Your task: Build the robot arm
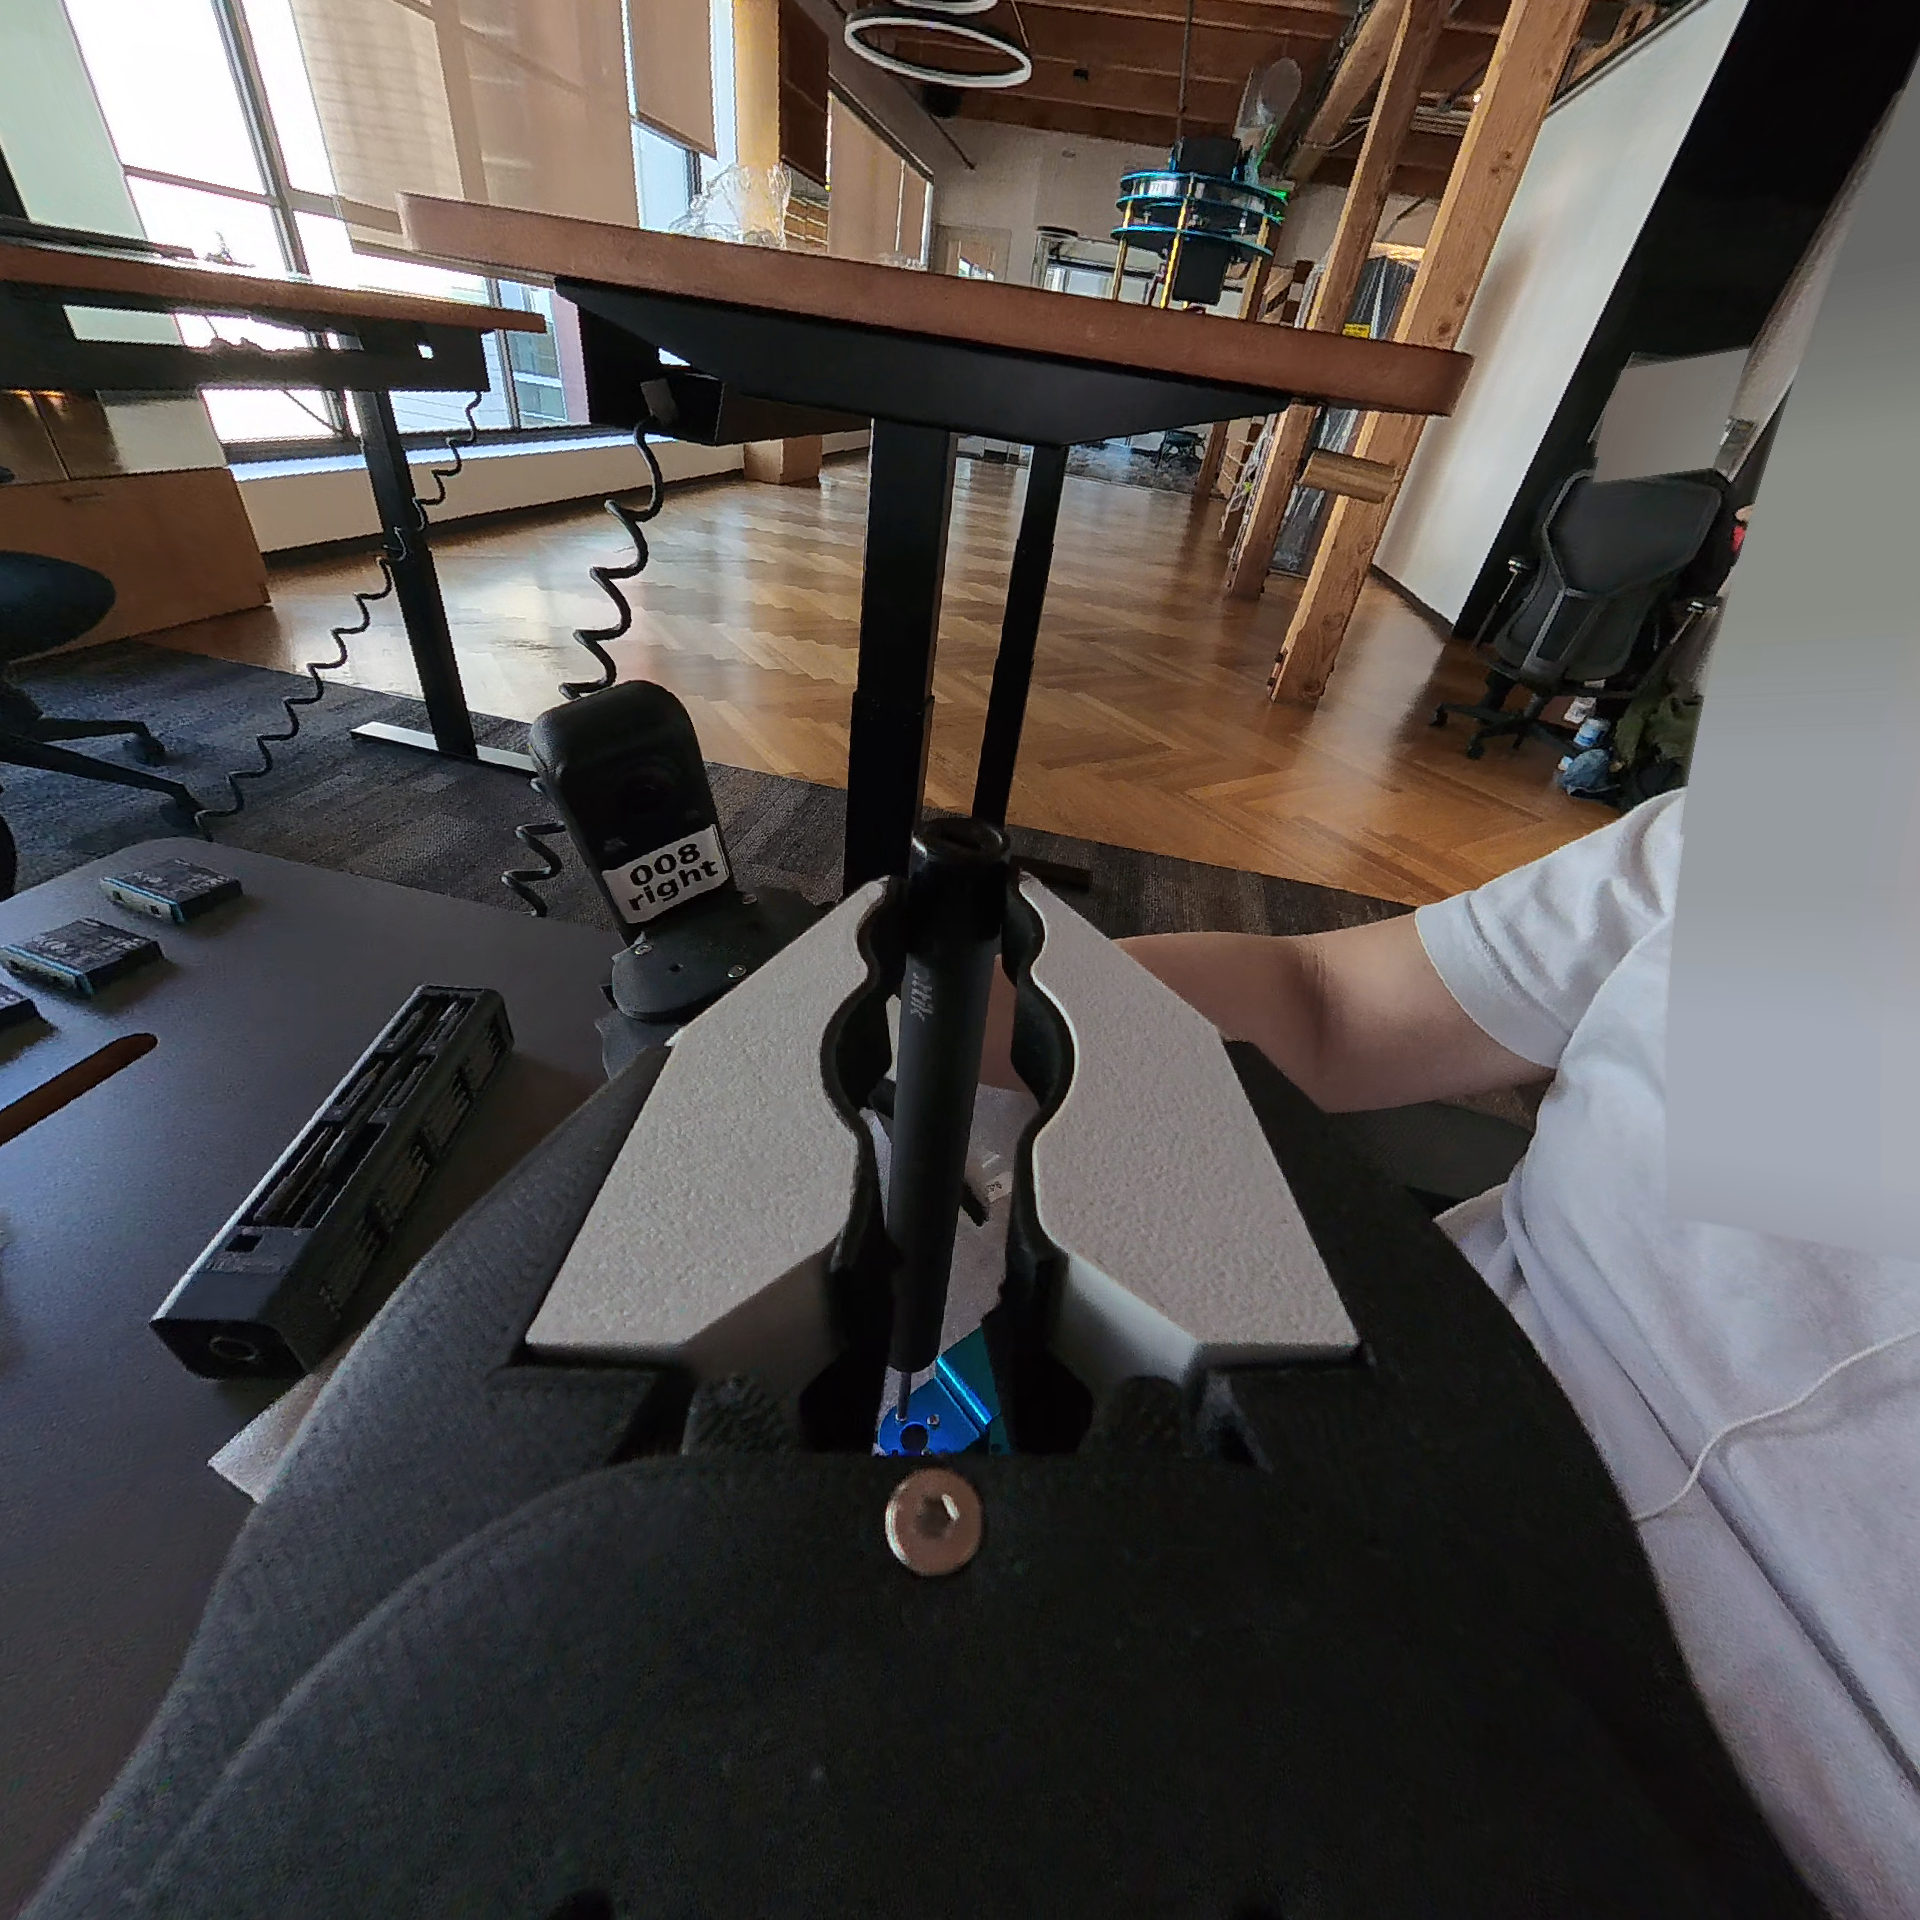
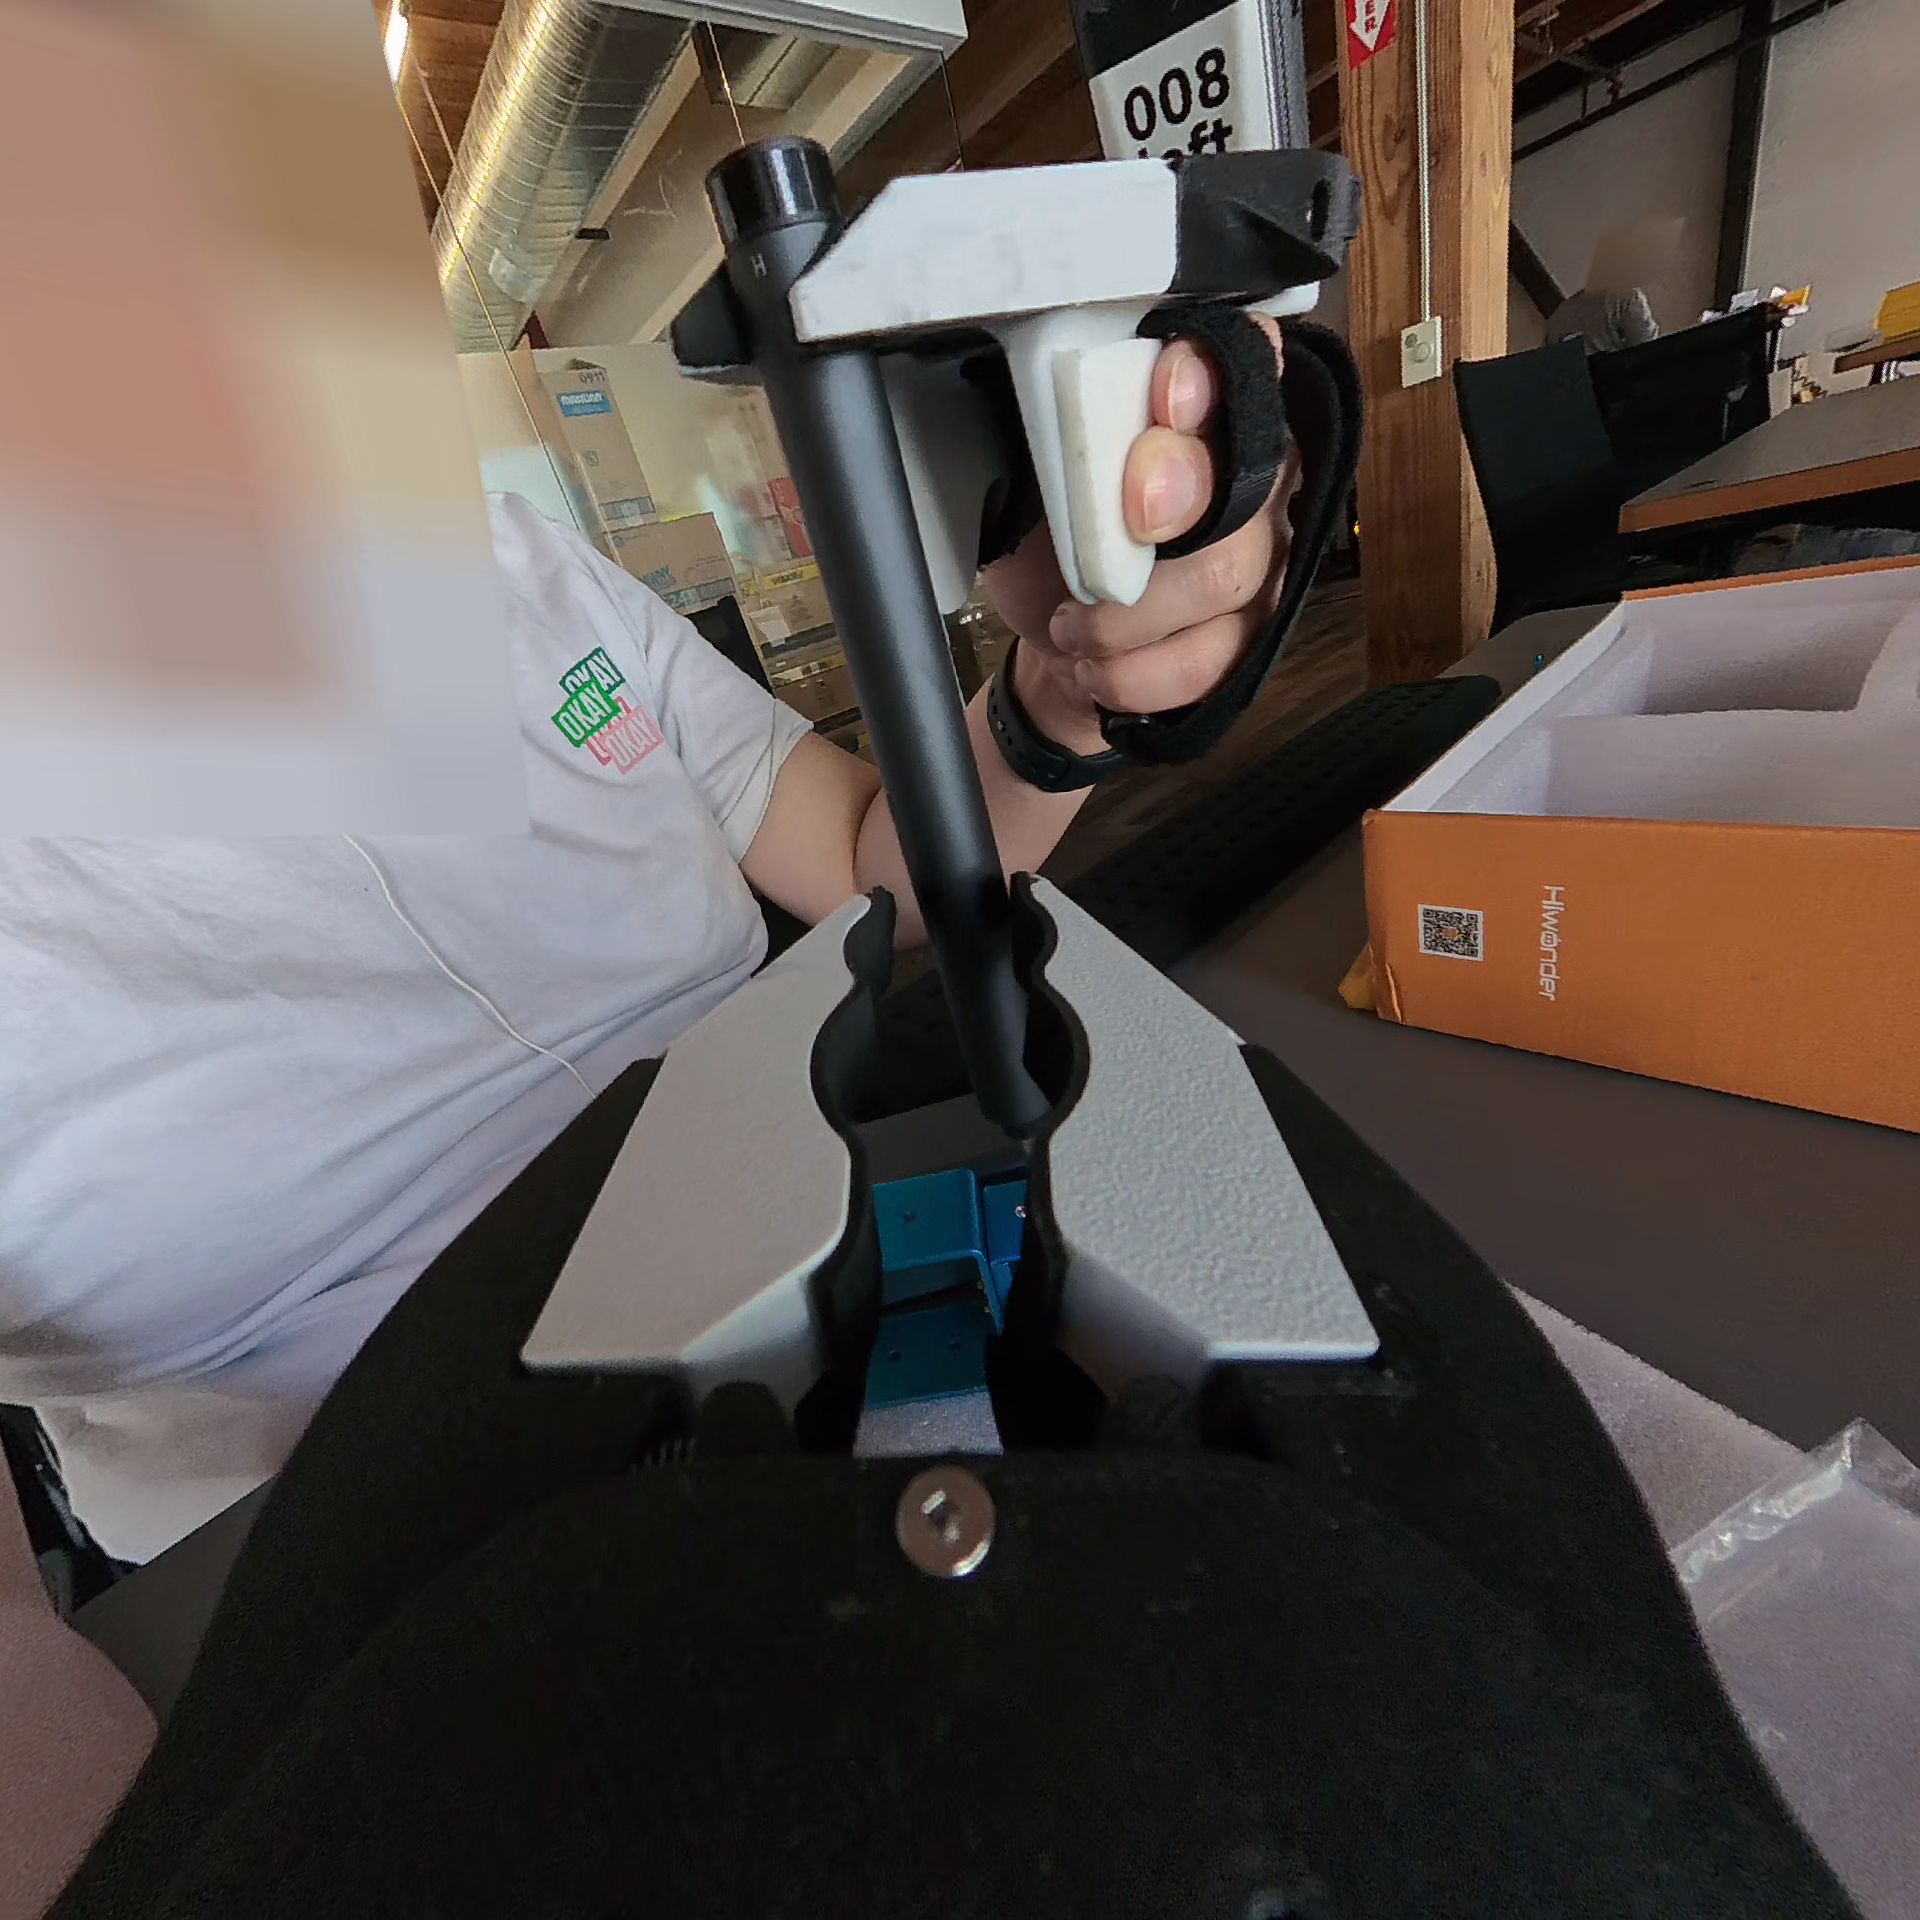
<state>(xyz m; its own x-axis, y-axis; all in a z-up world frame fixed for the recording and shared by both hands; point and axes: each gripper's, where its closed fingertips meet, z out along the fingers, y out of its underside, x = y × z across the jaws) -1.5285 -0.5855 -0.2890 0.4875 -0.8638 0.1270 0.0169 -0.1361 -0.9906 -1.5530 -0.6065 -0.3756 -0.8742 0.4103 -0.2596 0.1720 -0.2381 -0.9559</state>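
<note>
My left gripper (image 1: 951,904) is shut on a slim black screwdriver (image 1: 930,1091) and holds it nearly upright. The screwdriver's fine tip rests on a blue metal bracket (image 1: 940,1418) below the fingers. In the right wrist view my right gripper (image 2: 954,899) is closed around the same blue bracket (image 2: 925,1236), which sits between its pads on white foam. The screwdriver (image 2: 894,623) comes down from the left gripper (image 2: 758,312), held by a hand, to the bracket's right edge. The right gripper's body and camera (image 1: 649,821) show beyond the left fingers.
A black bit case (image 1: 343,1174) and small black-and-blue modules (image 1: 171,894) lie on the dark table (image 1: 156,1091) to the left. An orange box with a white foam insert (image 2: 1621,935) and a clear plastic bag (image 2: 1808,1579) sit to the right. A person in a white T-shirt (image 1: 1662,1143) is close. The grippers' ends are close to 9 centimeters from one another.
</note>
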